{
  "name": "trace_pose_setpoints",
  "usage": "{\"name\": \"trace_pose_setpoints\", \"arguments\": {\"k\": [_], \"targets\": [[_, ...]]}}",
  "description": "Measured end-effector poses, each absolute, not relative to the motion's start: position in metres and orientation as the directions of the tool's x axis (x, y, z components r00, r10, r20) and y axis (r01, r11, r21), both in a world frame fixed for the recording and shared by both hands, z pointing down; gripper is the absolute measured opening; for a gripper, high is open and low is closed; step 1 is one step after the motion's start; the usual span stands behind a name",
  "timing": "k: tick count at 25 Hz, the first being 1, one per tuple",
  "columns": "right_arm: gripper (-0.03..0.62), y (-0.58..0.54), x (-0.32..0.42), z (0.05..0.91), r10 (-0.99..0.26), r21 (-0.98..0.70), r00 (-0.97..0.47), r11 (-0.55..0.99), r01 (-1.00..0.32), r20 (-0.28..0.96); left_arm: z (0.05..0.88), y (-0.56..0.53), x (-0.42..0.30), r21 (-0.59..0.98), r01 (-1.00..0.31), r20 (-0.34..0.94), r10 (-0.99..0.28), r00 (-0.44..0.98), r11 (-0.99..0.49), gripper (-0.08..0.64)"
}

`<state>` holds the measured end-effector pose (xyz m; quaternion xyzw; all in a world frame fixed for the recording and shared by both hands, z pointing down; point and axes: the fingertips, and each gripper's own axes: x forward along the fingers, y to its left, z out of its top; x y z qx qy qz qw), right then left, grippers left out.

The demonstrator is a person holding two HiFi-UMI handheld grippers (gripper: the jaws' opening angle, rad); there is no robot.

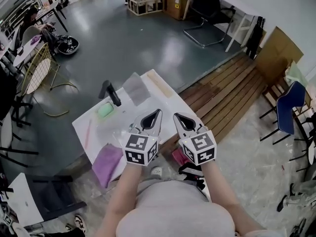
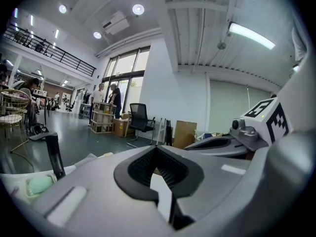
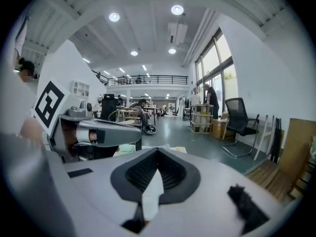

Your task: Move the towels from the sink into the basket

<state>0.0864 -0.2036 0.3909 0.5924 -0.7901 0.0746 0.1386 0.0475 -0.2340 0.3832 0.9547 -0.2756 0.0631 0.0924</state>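
Note:
Both grippers are held up side by side over the near edge of the white sink counter (image 1: 163, 90). My left gripper (image 1: 150, 118) (image 2: 157, 149) is shut with nothing in it. My right gripper (image 1: 181, 120) (image 3: 158, 153) is shut and empty too. A purple towel (image 1: 107, 163) hangs over the counter's near left edge. A grey towel (image 1: 136, 88) lies at the far side, right of the black faucet (image 1: 109, 92) (image 2: 53, 154). A green cloth (image 1: 105, 110) (image 2: 39, 184) rests below the faucet. I cannot make out a basket.
A magenta object (image 1: 180, 157) shows low beside the counter, under my right gripper. A wire chair (image 1: 37, 68) stands on the grey floor at the left. Wooden decking (image 1: 232, 90) lies right of the counter, with a blue chair (image 1: 289, 107) beyond it. An office chair (image 1: 205, 6) is at the back.

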Motion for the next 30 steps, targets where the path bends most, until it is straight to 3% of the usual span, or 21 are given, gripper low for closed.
{"name": "trace_pose_setpoints", "arguments": {"k": [30], "targets": [[0.018, -0.331, 0.028, 0.409, -0.889, 0.065, -0.337, 0.374, -0.925, 0.311, 0.406, -0.335, -0.032, 0.197, -0.682, 0.183, -0.657, 0.731, -0.704, 0.003]]}}
